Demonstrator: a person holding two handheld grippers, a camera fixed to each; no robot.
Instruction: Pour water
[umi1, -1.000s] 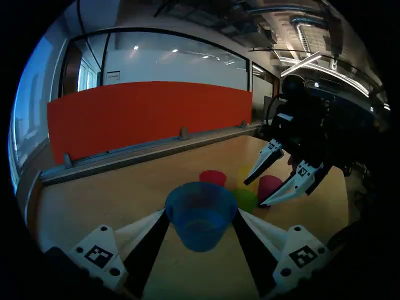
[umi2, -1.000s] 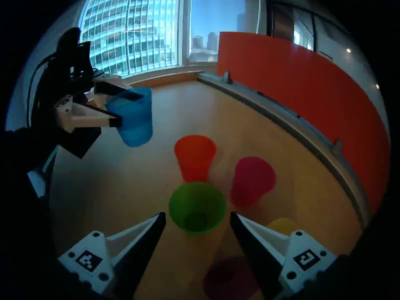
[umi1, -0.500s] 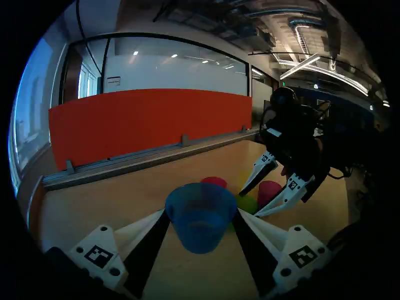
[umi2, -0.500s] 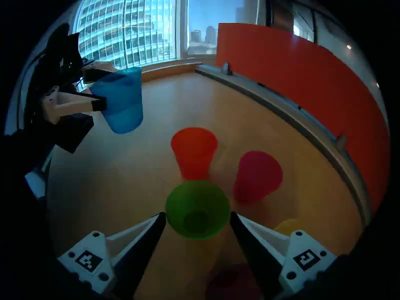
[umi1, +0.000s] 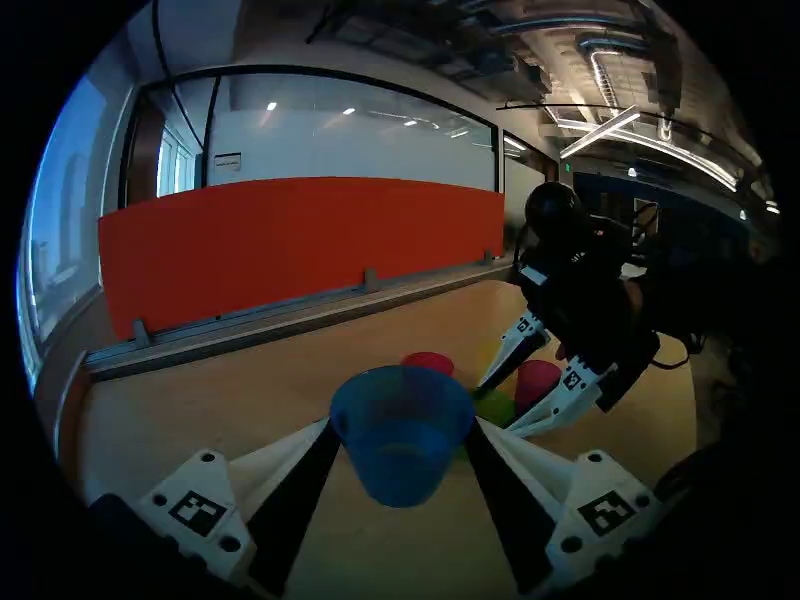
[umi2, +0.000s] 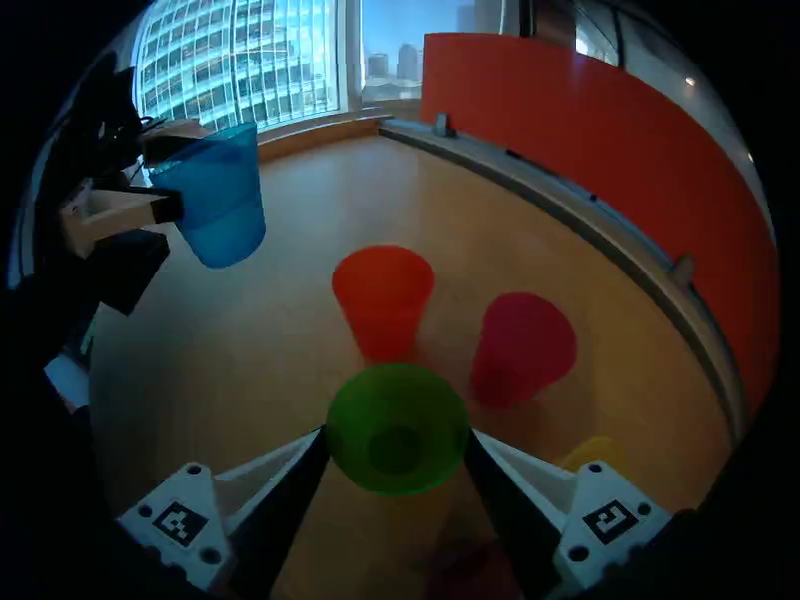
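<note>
Left gripper (umi1: 400, 428) clenched on blue cup (umi1: 402, 450) at mid-wall, held above table (umi2: 300, 330), some water inside. Right gripper (umi2: 397, 445) brackets green cup (umi2: 397, 425); grip unclear. Probably light, thin, flexible plastic: squeeze gently below rim.

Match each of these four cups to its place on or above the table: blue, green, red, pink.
Things:
1 blue cup
2 green cup
3 red cup
4 pink cup

Places:
A between the fingers of the right hand-held gripper
B gripped by the left hand-held gripper
C right of the red cup, toward the orange wall
D just beyond the green cup

Pairs: 1-B, 2-A, 3-D, 4-C
</note>
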